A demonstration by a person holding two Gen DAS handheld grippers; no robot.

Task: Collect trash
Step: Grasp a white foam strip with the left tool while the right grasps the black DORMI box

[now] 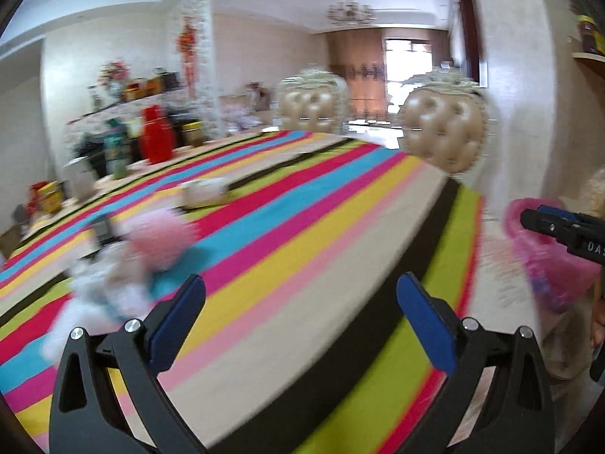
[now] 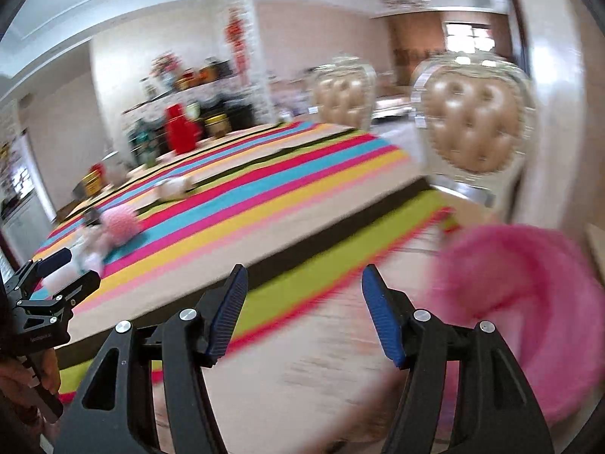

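My left hand-held gripper (image 1: 300,293) hangs spread and empty over the striped worktop (image 1: 302,208); my right hand-held gripper (image 2: 304,283), likewise spread, hovers beside the pink bin bag (image 2: 529,302). Blurred crumpled trash (image 1: 124,265) lies on the worktop's left side.
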